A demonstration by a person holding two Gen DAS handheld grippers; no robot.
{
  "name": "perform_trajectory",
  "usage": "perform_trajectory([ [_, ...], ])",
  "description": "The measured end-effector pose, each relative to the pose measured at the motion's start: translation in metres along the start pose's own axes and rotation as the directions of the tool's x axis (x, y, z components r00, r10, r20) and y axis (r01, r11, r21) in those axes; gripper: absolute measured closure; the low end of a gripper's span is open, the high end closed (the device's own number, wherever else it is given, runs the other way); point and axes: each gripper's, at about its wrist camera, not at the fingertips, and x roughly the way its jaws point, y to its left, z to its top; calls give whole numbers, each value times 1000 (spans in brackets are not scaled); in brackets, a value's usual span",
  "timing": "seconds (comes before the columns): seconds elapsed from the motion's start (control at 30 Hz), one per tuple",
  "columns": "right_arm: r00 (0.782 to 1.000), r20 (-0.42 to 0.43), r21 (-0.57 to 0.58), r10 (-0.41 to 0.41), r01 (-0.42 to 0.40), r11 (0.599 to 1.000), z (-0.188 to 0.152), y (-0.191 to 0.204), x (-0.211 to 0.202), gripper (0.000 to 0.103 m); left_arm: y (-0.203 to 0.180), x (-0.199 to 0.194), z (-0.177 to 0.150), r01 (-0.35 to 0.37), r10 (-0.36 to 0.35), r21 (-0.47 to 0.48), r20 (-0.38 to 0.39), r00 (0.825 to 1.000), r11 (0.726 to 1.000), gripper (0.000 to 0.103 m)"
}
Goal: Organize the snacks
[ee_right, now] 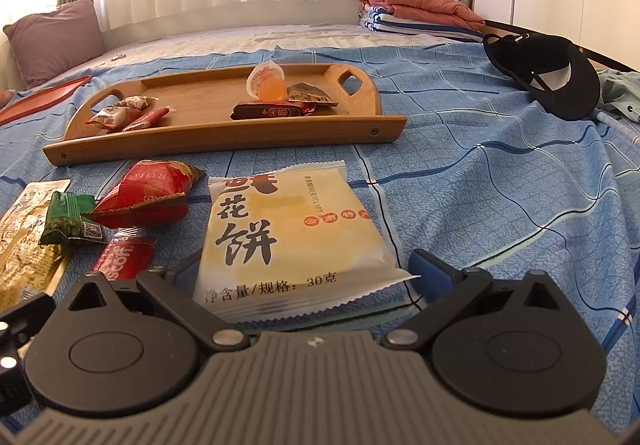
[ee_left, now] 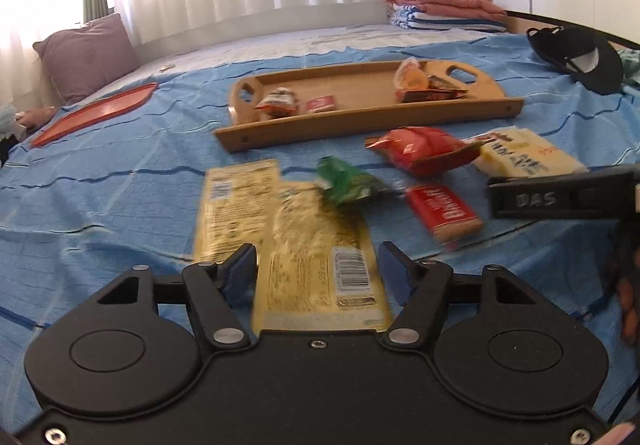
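A wooden tray (ee_left: 372, 119) (ee_right: 224, 143) lies on the blue bedsheet and holds several small snacks, among them an orange jelly cup (ee_right: 267, 83). In front of it lie loose snacks: two yellow packets (ee_left: 316, 253), a green packet (ee_left: 344, 181) (ee_right: 68, 219), a red bag (ee_left: 424, 149) (ee_right: 148, 193), a small red bar (ee_left: 444, 211) (ee_right: 124, 255) and a pale flower-cake packet (ee_left: 528, 153) (ee_right: 288, 241). My left gripper (ee_left: 318, 269) is open around the near yellow packet. My right gripper (ee_right: 304, 277) is open around the flower-cake packet; its left finger is hidden behind the packet.
A red lid (ee_left: 96, 113) lies at the far left. A purple pillow (ee_left: 86, 55) and folded towels (ee_left: 444, 11) sit at the back. A black cap (ee_right: 548, 73) lies at the right. The right gripper's body (ee_left: 560, 197) shows in the left wrist view.
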Motion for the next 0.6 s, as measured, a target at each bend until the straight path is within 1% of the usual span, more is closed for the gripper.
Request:
perform_trajectory([
  [0.07,1000,0,0,0,0,1000,0,0,0,0,10,-2,-2,-7,7,1,5,1000,1000,35],
  [0.13,1000,0,0,0,0,1000,0,0,0,0,15,-4,-2,8,-9,6,22,1000,1000,35],
  [0.27,1000,0,-1,0,0,1000,0,0,0,0,11,-2,1,37,-39,51,35,999,998,33],
  [0.4,1000,0,-1,-1,1,1000,0,0,0,0,6,9,4,49,-51,50,30,998,998,33],
  [0.5,1000,0,-1,0,0,1000,0,0,0,0,8,12,7,63,-64,27,23,998,998,41],
  [0.6,1000,-2,2,2,-2,1000,0,0,0,0,9,12,8,66,-67,20,20,998,998,42],
])
